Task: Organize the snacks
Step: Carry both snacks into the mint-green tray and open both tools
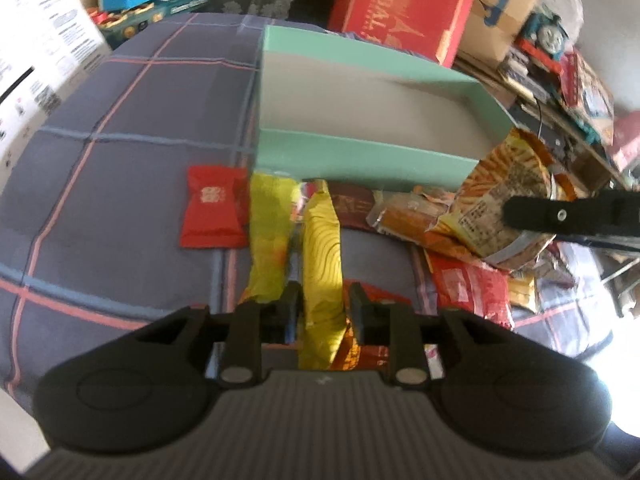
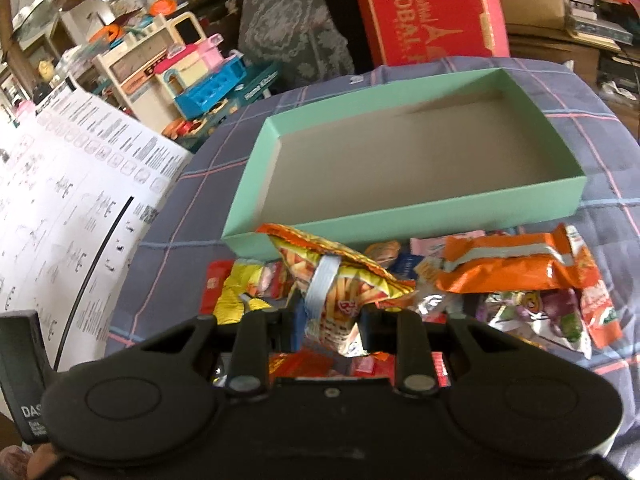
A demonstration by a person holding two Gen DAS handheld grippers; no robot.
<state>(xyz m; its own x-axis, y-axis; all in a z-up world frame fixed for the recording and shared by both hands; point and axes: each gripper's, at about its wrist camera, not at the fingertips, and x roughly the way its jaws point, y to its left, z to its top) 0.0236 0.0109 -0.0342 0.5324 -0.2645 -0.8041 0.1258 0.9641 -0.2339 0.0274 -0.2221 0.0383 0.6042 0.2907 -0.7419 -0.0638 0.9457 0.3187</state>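
The right gripper has its jaws pinched tight on the fries packet, gripping its lower end so the bag stands up ahead of the jaws, clear of the snack heap. In the left wrist view the same packet hangs at about three o'clock with the right gripper's finger across it. The mint-green box, empty and lidless, lies at twelve o'clock just beyond the heap, its near wall right behind the packet.

To do this step well, I judge the packet should be carried high enough for its dangling end to clear that near wall, then lowered flat toward one end of the box so later snacks can pack beside it (a thin cardboard wall will likely skid on the cloth if bumped).

The left gripper has its jaws partly open around the yellow snack bag, which lies on the plaid-covered surface; a gap shows on the right side, so the pads do not appear to be clamping it. A red packet lies at ten o'clock of it.

Room is best to the left, where bare cloth runs out to a printed white carton at nine o'clock. Beyond the box, a red carton and clutter crowd the far edge, so overshooting is unwise.
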